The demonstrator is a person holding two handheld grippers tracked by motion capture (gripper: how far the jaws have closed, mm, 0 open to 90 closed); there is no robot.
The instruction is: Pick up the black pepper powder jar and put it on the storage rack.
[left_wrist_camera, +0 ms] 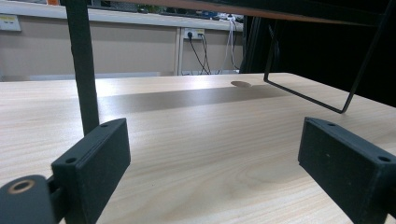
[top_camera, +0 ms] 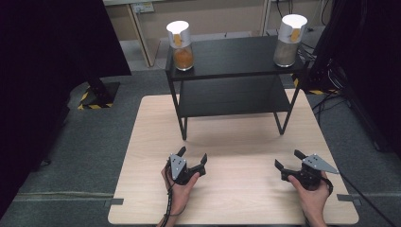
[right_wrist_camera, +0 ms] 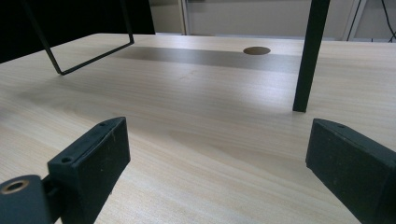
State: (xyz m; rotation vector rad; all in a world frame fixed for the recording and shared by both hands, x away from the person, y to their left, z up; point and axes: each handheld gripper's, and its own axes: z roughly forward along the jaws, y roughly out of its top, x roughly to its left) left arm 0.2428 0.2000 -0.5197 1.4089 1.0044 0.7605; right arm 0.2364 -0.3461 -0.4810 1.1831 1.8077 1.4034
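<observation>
1. High view: the left tool and right tool rest low over the near bench, both with jaws apart and empty. The orange jar stands upright on the left end of the shelf top; the grey jar stands on its right end. Both jars lie well ahead of the tools and higher. The left tool is nearer the orange jar, the right nearer the grey one.
2. Left gripper view: jaws wide, bare bench between them; a shelf leg rises just ahead.
3. Right gripper view: jaws wide, nothing held; another leg stands ahead, to the right.
</observation>
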